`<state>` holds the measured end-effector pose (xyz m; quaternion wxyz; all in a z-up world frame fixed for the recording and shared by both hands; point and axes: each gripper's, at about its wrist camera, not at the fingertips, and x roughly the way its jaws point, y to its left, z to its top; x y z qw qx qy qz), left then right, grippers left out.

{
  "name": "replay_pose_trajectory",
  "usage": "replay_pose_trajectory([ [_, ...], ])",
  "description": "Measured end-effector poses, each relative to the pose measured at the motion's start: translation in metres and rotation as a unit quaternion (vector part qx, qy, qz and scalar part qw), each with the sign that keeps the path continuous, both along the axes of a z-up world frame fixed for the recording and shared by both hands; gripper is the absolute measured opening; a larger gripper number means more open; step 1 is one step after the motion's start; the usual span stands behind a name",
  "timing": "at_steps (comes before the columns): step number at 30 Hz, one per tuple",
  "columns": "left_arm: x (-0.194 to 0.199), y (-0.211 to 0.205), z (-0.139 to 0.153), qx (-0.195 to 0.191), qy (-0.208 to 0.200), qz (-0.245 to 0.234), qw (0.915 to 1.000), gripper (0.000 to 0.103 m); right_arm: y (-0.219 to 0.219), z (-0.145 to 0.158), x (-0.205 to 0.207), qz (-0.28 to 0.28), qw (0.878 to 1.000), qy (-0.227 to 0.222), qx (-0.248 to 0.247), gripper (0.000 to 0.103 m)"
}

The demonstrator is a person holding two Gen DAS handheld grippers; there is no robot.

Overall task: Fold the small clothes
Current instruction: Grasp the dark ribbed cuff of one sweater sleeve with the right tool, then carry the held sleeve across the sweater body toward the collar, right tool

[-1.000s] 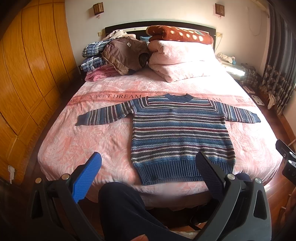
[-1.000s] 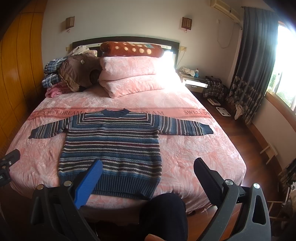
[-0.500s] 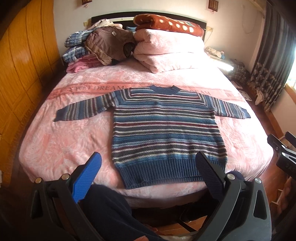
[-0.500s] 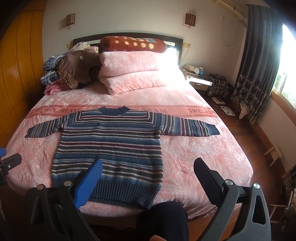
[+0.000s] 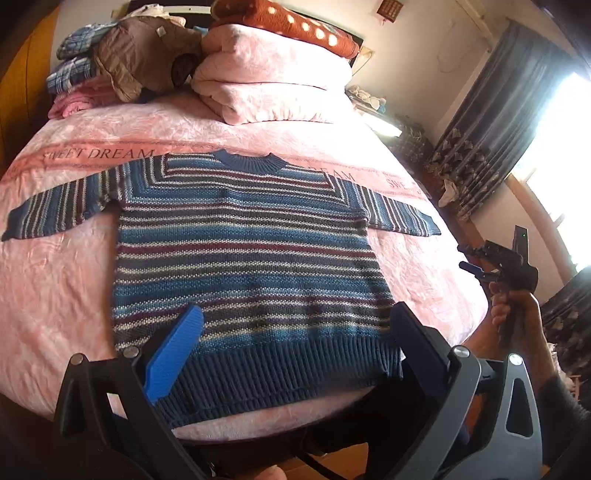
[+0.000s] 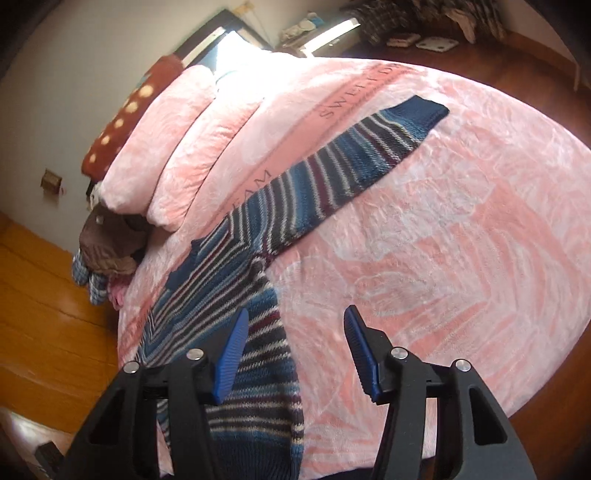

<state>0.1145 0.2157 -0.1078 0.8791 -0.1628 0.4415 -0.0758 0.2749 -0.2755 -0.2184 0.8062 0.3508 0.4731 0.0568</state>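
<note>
On the bed (image 5: 55, 280): the sweater (image 5: 243, 258) is lying flat, face up, both sleeves spread out to the sides, collar pointing toward the pillows (image 5: 266, 81), and its ribbed hem is sitting near the bed's foot edge.
Left tool (image 5: 295, 343): you are holding it over the hem, jaws spread wide and gripping nothing; the blue pad (image 5: 173, 354) is showing over the lower left part of the sweater and the dark finger (image 5: 421, 347) over its lower right corner. Whether either finger is touching the knit, you cannot tell from this view.
Right tool (image 6: 295, 354): you are tilting it over the sweater's right side, jaws apart and empty; one blue pad (image 6: 231, 354) is hanging above the striped body, the other (image 6: 360, 350) above bare pink cover.
Right sleeve (image 6: 343, 166): it is stretching flat across the cover toward the far edge, cuff well apart from the tool.
Left sleeve (image 5: 59, 210): it is lying flat across the pink cover, just below the "SWEET DREAM" lettering (image 5: 99, 153).
Your right hand (image 5: 517, 317): in the left view it is gripping the right tool's handle beside the bed's right edge.
Head of the bed: a pile of clothes (image 5: 122, 62) is resting beside the pillows, with a red spotted blanket (image 5: 291, 26) lying on top of the pillows.
</note>
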Motion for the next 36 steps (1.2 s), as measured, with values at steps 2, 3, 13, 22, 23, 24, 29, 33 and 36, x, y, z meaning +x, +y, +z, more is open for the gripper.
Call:
replay_pose_trajectory([
  [2,0.012,-0.002,-0.007,-0.023,0.000,-0.001,0.9997,0.100,-0.038,-0.023,0.024,-0.032,0.998,0.004,0.058,0.051],
  [3,0.018,-0.003,-0.010,-0.039,-0.003,-0.002,0.9992,0.100,-0.055,-0.033,0.038,-0.051,0.996,0.006,0.070,0.049],
  [13,0.075,-0.030,-0.051,-0.060,0.024,-0.030,0.9975,0.100,-0.173,-0.107,0.143,-0.181,0.968,0.011,0.174,0.046],
  [22,0.100,-0.039,-0.084,-0.093,0.041,-0.039,0.9940,0.100,-0.191,-0.151,0.197,-0.191,0.968,0.041,0.158,0.046],
  [23,0.101,-0.038,-0.087,-0.120,0.042,-0.043,0.9910,0.100,-0.192,-0.153,0.201,-0.191,0.968,0.042,0.156,0.046],
  [24,0.102,-0.036,-0.090,-0.145,0.042,-0.045,0.9875,0.100,-0.192,-0.155,0.205,-0.190,0.968,0.042,0.156,0.046],
  [29,0.103,-0.028,-0.100,-0.211,0.047,-0.035,0.9758,0.100,-0.191,-0.154,0.220,-0.187,0.970,0.033,0.150,0.044],
  [33,0.101,-0.016,-0.108,-0.271,0.061,-0.011,0.9607,0.100,-0.186,-0.140,0.227,-0.171,0.977,0.022,0.126,0.026],
  [36,0.097,-0.003,-0.111,-0.288,0.067,0.014,0.9553,0.100,-0.176,-0.111,0.228,-0.160,0.981,-0.007,0.107,0.017],
])
